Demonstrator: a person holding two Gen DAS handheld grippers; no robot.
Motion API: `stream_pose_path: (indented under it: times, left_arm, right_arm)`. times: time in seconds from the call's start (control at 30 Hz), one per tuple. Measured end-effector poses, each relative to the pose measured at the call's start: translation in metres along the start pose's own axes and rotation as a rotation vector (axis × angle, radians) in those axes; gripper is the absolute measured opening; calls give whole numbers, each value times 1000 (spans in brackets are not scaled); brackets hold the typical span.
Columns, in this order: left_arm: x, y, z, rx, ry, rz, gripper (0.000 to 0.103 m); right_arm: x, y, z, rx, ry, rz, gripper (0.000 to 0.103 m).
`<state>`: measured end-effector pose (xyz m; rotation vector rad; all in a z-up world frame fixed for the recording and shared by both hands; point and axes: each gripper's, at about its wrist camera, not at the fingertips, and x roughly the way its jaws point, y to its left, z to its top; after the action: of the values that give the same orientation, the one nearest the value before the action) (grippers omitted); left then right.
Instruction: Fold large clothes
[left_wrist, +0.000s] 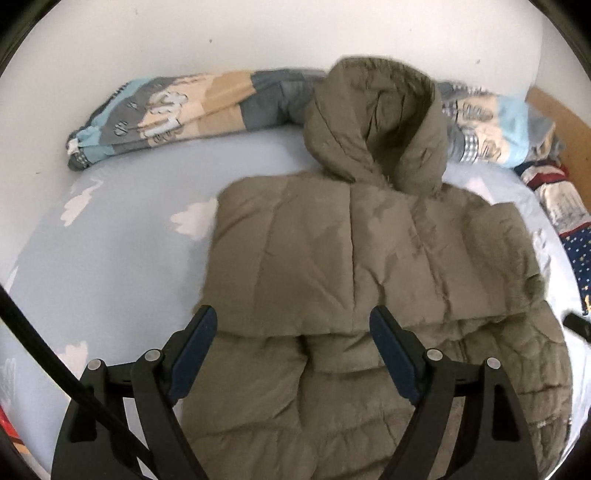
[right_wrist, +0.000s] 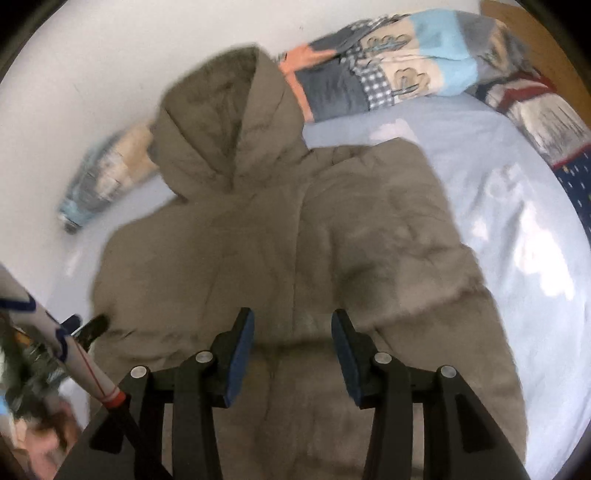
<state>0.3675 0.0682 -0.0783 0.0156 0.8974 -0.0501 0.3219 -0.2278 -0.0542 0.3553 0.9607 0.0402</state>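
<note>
Nearest: left tool, blue pads spread wide, gripping nothing; right tool, half open, likewise empty. Just ahead and below both: one olive-brown quilted hooded jacket, flat on pale blue cloud-print bed sheet, long axis running away, hood farthest. Both sleeves apparently folded inward. Neither hand clearly nearer.

From my feed: pale blue bed sheet with white cloud shapes, rolled patchwork quilt in blue, grey and cream lying along the white wall, navy star-dotted fabric at the right edge, wooden board behind it.
</note>
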Motion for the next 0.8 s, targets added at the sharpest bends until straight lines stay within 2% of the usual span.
stream_pose_path:
  times: [0.03,0.2,0.33,0.4,0.53,0.63,0.73,0.8]
  left_arm:
    - [-7,3,-3,-3,-5,1,84]
    - [-45,21,-41,-23,7,-33,84]
    - [-67,39,-87,-62,60,-50,84]
    - [-71,47,-120,-86,113,-57,84]
    - [-67,50,-169,-102,199,-44,84]
    - [-58,46,-197,-83,246,-20,84]
    - [-57,35,-206,-9,246,25,84]
    - [-66,37,-203,-16,237,23,84]
  right_arm:
    - [-13,-7,-10,6,-4,7,53]
    - [-71,-58,-64,46,-21,-27,54]
    - [-101,-100,-93,129,-52,-63,54]
    - [-108,-112,-107,143,-48,-89,54]
    - [-111,-116,-134,141,-17,-79,54]
    - [-101,-105,-148,88,25,-78,54]
    - [-77,-91,-164,13,108,-99,55]
    - [-71,-88,-167,-29,118,-129,56]
